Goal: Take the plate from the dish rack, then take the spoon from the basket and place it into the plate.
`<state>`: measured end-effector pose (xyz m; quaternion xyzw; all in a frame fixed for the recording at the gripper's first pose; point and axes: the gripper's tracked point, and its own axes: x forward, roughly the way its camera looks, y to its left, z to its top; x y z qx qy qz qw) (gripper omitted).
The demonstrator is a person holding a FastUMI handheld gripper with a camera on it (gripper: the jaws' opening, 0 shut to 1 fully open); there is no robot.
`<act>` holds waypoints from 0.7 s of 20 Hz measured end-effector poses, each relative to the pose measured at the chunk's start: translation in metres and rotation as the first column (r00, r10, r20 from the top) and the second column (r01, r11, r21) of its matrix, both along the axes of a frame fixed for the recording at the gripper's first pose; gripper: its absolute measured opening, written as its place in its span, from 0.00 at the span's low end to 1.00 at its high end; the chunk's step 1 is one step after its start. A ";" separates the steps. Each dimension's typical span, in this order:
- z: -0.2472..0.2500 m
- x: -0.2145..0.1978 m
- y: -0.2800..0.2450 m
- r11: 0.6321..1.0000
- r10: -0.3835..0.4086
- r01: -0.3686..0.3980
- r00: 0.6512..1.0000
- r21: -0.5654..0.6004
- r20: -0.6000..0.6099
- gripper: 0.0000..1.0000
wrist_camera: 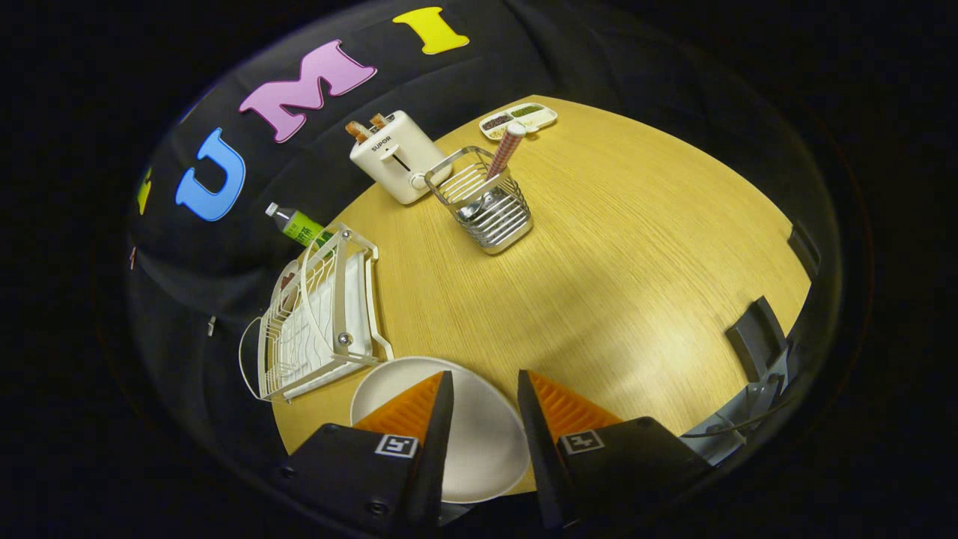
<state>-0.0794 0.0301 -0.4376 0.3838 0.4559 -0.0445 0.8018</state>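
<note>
Gripper [483, 389] is open w/ nothing held, over the white plate [479, 442] at the tabletop [636, 247] edge. Dish rack [318, 322] sits just beside the plate. Lots of bare room up to the wire basket [486, 202] w/ the spoon [470, 209].

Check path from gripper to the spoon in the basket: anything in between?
Nothing visible. The gripper is open above the plate; bare table runs ahead to the basket, where the spoon stands upright.

- The brand "SUPOR" is printed on the upper front face of the toaster [396, 158].
- On the bottle [298, 224], left of the toaster, a green label is seen, but its print cannot be read.
</note>
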 end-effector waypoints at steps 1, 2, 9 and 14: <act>0.006 0.001 -0.004 1.000 0.000 0.001 1.000 -0.014 0.022 0.59; 0.013 0.001 -0.009 1.000 0.001 0.000 0.999 -0.025 0.044 0.63; 0.065 0.043 -0.069 0.989 -0.008 0.035 0.983 -0.143 0.184 0.76; 0.070 0.086 -0.103 0.984 -0.012 0.050 0.976 -0.170 0.217 0.76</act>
